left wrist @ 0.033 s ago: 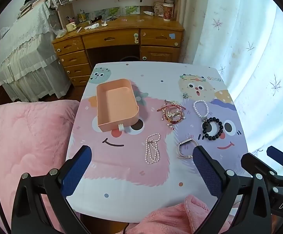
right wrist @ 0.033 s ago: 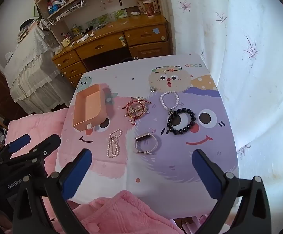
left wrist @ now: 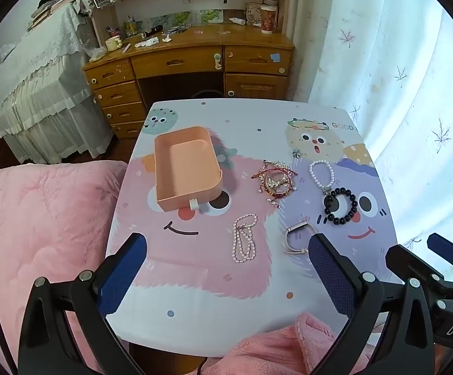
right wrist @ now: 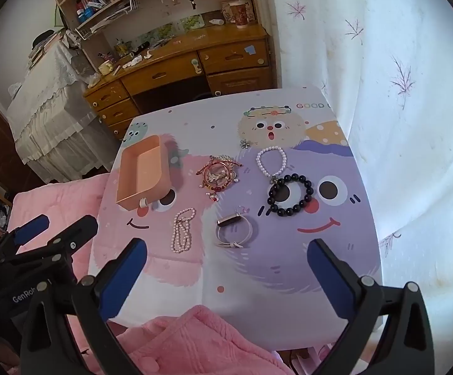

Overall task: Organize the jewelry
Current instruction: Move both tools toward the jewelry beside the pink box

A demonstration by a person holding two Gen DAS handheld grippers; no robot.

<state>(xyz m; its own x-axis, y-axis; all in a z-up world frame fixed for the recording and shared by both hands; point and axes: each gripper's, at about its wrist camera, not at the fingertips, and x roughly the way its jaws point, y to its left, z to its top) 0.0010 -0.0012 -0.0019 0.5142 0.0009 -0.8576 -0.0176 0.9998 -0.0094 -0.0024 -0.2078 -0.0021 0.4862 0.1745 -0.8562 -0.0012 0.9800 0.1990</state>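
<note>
On the table: one orange tray [left wrist: 187, 168], five bracelets [left wrist: 340, 201], one small charm [left wrist: 295, 153].

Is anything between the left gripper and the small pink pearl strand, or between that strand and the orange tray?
Nothing visible. The left gripper hangs open above the table's near edge, with only bare tabletop up to the pink pearl strand. From the strand to the orange tray, also bare tabletop; the other bracelets lie off to the right.

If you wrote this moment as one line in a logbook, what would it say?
stage: start | left gripper: open, holding nothing | right gripper: open, holding nothing | tray: nothing inside | jewelry: all on table
</note>
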